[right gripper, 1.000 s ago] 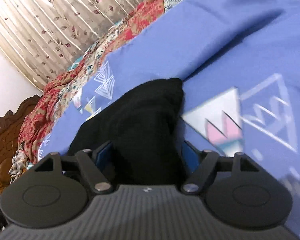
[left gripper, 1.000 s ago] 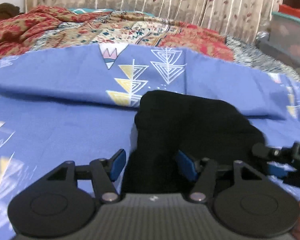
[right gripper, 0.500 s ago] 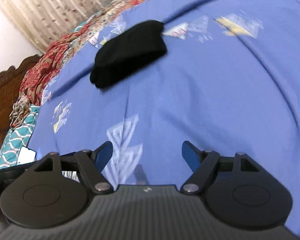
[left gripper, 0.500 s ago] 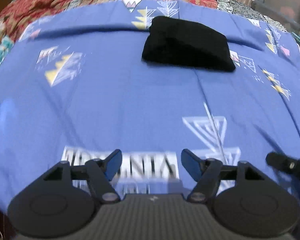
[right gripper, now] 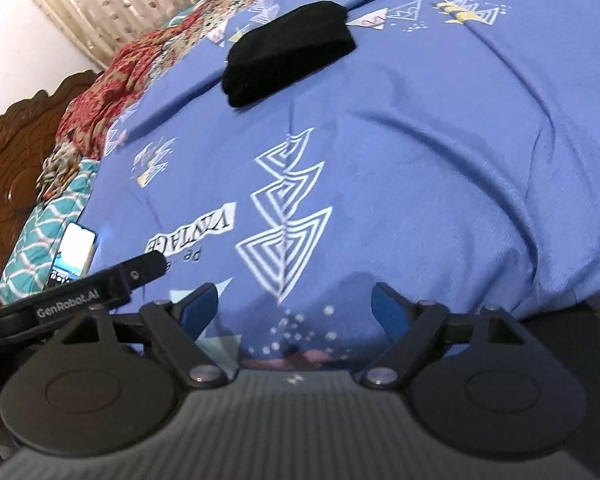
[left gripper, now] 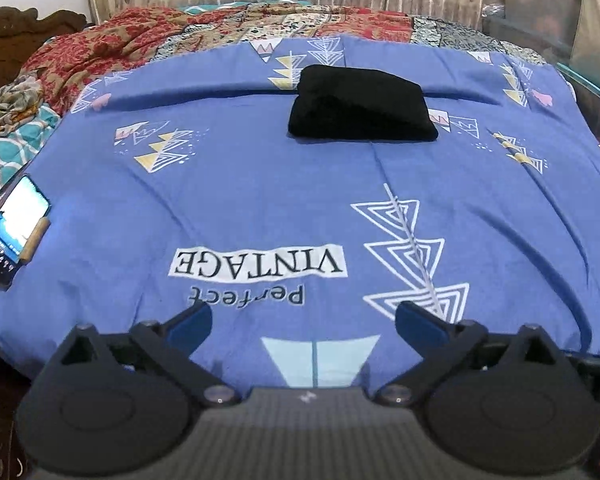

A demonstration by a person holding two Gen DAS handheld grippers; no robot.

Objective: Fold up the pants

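Landmark: the black fabric pants (left gripper: pixel 362 108), folded into a compact rectangular bundle, lying on the blue patterned bedsheet (left gripper: pixel 260 184) toward the far side of the bed, untouched.

Left of the pants, at the sheet's near-left edge, a lit smartphone (left gripper: pixel 14 228) sits half off the blue cloth. Likely risk: a hand sweeping that way could knock it off the bed.

Left gripper (left gripper: pixel 303 322) is well short of the pants, on the near side, fingers opening wide, nothing between them. Right gripper (right gripper: pixel 296 306) is also on the near side, well apart from the pants, fingers opening, empty.

Fold looks finished. Main risk: the bundle is thick and soft, its top layer sits raised on one side, so it could spring open by itself, or unroll if a finger snags it on a return pass.

Behind the pants, a red floral quilt (left gripper: pixel 112 48) is bunched. The sheet has a ridge right by the bundle; tugging the sheet would tip it.
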